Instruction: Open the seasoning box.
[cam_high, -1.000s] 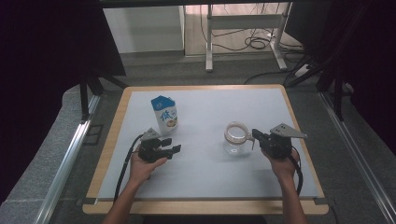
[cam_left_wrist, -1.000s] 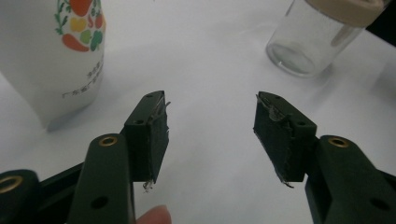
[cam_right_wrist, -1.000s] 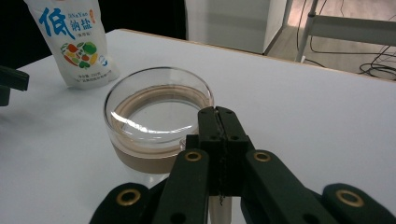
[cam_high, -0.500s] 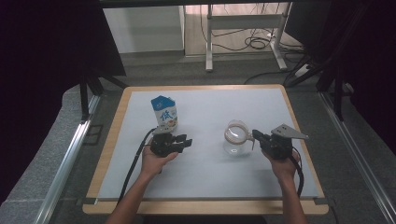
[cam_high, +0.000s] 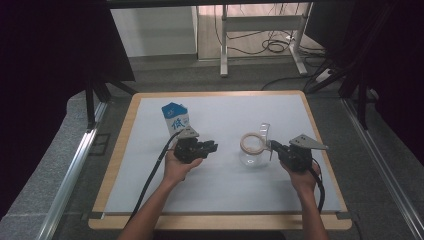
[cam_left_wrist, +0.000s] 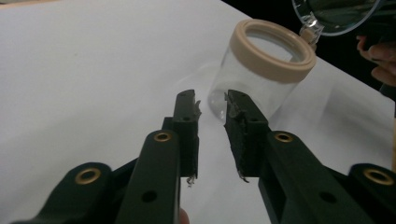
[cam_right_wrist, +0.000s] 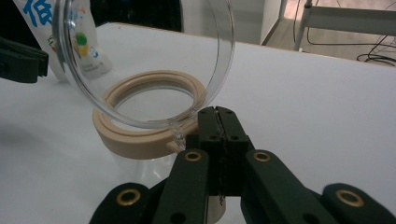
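High view: jar (cam_high: 252, 150) mid-table, edges well apart.

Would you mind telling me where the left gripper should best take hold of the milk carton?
Probably across the carton's flat side walls, around mid-height below the gabled top. It stands upright just behind the left gripper, so I would come level from the person's side, jaws opened wider than now; the sloped top offers poorer purchase.
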